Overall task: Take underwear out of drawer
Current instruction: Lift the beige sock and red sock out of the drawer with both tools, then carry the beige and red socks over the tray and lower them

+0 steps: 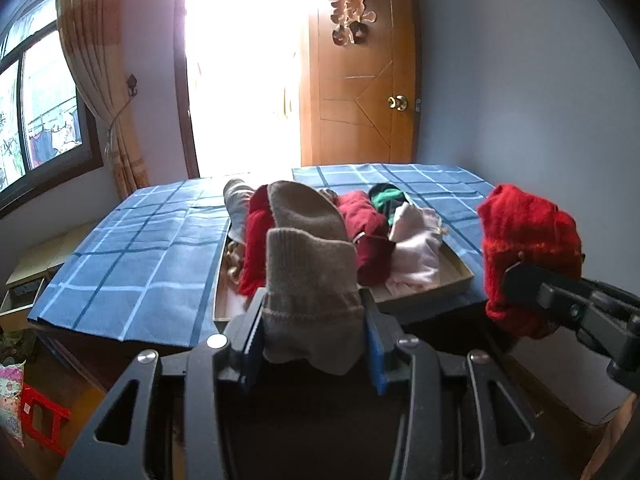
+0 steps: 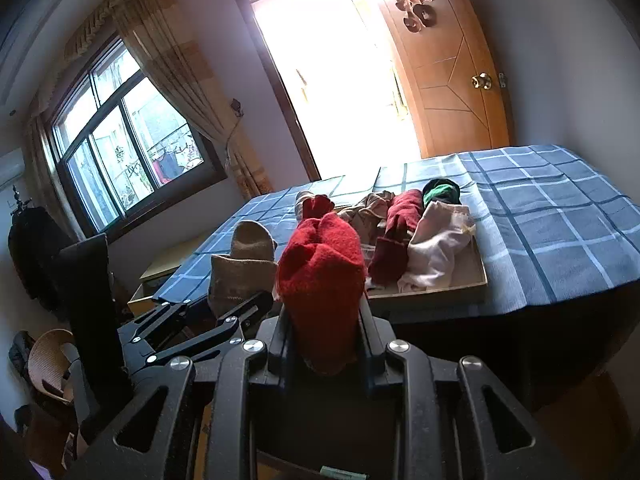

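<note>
Blue checked cloth point(image 1: 132, 248) over the surface, in a bedroom with an orange wooden door point(image 1: 360, 80) and curtained window point(image 2: 120, 148). On it, shallow wooden drawer point(image 2: 436, 294), heaped with dark red, green and pale pink garments point(image 2: 436, 248). Left claw point(image 1: 314, 320) clenched on a folded beige knit piece point(image 1: 308, 264); right claw point(image 2: 324, 320) clenched on a bright red knit piece point(image 2: 320, 272). Both held clear of the drawer, seemingly for setting aside.

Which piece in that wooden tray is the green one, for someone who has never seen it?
Find the blue checked cloth, then the shallow wooden tray on it. At the tray's far end, beyond the pale pink garment, lies a dark bundle with a green band, the only green there.
</note>
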Demonstrator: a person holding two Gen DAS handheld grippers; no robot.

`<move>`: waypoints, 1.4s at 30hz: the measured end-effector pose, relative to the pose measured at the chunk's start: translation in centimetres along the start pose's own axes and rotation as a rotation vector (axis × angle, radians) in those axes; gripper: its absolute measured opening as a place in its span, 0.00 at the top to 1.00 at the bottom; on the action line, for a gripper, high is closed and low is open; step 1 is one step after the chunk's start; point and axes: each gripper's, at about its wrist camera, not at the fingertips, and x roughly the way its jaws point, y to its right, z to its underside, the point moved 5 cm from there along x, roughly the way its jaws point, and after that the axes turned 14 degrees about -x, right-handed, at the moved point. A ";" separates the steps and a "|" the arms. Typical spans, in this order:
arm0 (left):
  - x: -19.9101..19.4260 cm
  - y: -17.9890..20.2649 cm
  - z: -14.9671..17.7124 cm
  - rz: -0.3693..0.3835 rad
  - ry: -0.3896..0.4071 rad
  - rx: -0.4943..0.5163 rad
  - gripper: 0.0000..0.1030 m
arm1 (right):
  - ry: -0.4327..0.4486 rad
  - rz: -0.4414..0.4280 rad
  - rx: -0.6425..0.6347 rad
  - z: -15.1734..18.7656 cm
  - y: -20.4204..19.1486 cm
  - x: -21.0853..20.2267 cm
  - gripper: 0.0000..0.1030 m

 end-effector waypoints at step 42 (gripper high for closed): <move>12.2 -2.3 -3.3 -0.056 -0.067 -0.078 0.59 | -0.100 0.098 -0.008 -4.1 4.7 13.9 0.72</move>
